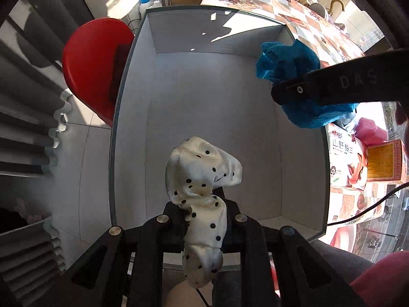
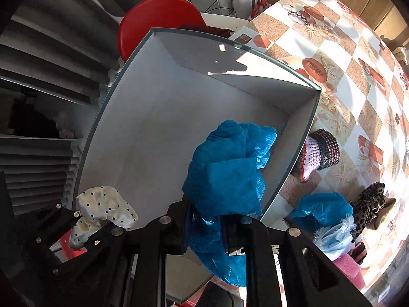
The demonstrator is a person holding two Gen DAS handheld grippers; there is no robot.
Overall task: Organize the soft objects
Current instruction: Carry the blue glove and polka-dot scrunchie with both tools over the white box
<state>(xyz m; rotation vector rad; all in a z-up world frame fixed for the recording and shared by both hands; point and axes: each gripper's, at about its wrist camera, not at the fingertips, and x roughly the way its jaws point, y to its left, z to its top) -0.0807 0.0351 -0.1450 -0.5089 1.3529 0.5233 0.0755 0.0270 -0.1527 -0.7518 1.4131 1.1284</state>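
Note:
A white polka-dot cloth (image 1: 202,179) hangs bunched between the fingers of my left gripper (image 1: 204,211), which is shut on it and points down over the near end of an open white box (image 1: 204,97). In the same view my right gripper (image 1: 288,89) reaches in from the right, holding a crumpled blue cloth (image 1: 286,64) over the box's right wall. In the right wrist view my right gripper (image 2: 209,215) is shut on that blue cloth (image 2: 225,168) above the white box (image 2: 143,133). The left gripper (image 2: 87,227) with its polka-dot cloth (image 2: 102,207) shows at the lower left.
More soft items lie on the patterned tablecloth (image 2: 340,81) right of the box: a pink-and-black knitted piece (image 2: 319,151), another blue cloth (image 2: 322,209), a leopard-print piece (image 2: 370,202). A red stool (image 1: 94,61) stands left of the box. Printed cartons (image 1: 383,163) sit at the right.

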